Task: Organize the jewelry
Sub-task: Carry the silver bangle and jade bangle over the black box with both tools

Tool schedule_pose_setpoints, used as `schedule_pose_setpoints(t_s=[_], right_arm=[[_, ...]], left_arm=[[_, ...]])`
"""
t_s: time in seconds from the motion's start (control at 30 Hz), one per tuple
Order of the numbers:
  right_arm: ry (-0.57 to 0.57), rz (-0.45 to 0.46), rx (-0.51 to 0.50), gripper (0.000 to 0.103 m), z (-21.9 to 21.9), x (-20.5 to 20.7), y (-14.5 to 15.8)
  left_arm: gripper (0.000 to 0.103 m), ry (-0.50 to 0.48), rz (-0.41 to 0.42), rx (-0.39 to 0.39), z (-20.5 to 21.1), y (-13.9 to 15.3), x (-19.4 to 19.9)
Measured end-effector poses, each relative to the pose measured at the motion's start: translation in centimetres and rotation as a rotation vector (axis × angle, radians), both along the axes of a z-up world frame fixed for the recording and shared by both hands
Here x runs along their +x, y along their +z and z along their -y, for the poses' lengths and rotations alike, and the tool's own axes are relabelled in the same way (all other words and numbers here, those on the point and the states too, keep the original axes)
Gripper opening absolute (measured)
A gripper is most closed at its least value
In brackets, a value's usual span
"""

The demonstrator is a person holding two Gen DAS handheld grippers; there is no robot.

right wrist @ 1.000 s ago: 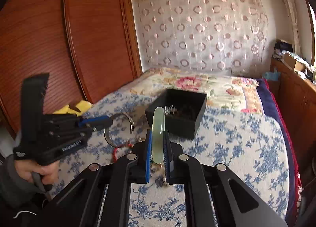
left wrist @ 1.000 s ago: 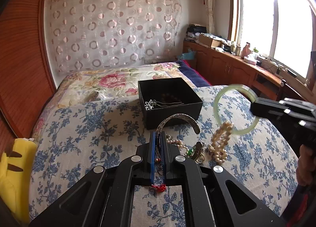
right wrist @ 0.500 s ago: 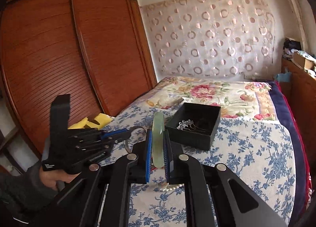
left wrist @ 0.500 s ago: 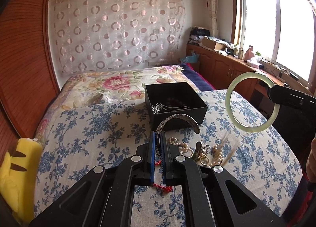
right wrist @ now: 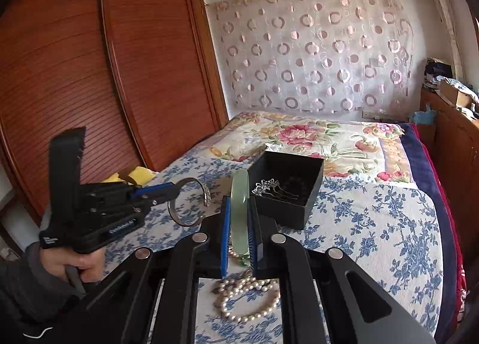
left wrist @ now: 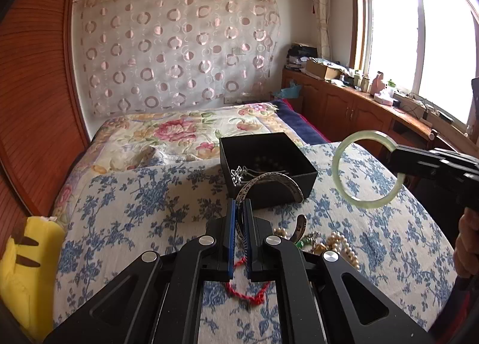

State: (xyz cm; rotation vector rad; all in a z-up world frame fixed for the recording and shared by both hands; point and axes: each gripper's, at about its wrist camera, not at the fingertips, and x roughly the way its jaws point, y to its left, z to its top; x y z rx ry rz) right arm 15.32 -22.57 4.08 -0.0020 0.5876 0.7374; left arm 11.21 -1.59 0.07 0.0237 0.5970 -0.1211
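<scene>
Slippage was judged the chief risk: the jade bangle [right wrist: 239, 212], smooth and pale green, was pinched on edge by the right tool [right wrist: 239, 234], and could be dropped on the bed [right wrist: 374, 224] short of the black box [right wrist: 284, 194]. The silver cuff bracelet [left wrist: 266, 185] (an open band, engraved) was clamped by the left tool [left wrist: 238, 233], above the bedspread. A collision over the box was also thought possible. A pearl strand [right wrist: 248, 299] lay loose below.

I see a pale green bangle [right wrist: 239, 209] and silver cuff [left wrist: 263, 183] held aloft; pearls [right wrist: 245, 299] lie on the bed beside the open black box [left wrist: 266, 170].
</scene>
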Motion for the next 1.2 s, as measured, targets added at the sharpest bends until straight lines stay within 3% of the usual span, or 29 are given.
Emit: schedule_pose_setpoints(t_s=[0.5, 0.87, 1.2], right_arm=[[-0.017, 0.013, -0.076, 0.012, -2.8, 9.3, -1.7], [-0.049, 0.005, -0.209, 0.012, -4.7, 15.1, -5.9], [0.019, -0.058, -0.123, 0.013, -3.9, 14.9, -6.3]], left_arm=[[0.004, -0.01, -0.027, 0.015, 0.4, -0.1, 6.4], [0.004, -0.017, -0.067, 0.026, 0.3, -1.1, 10.6], [0.004, -0.021, -0.083, 0.027, 0.2, -1.6, 12.7]])
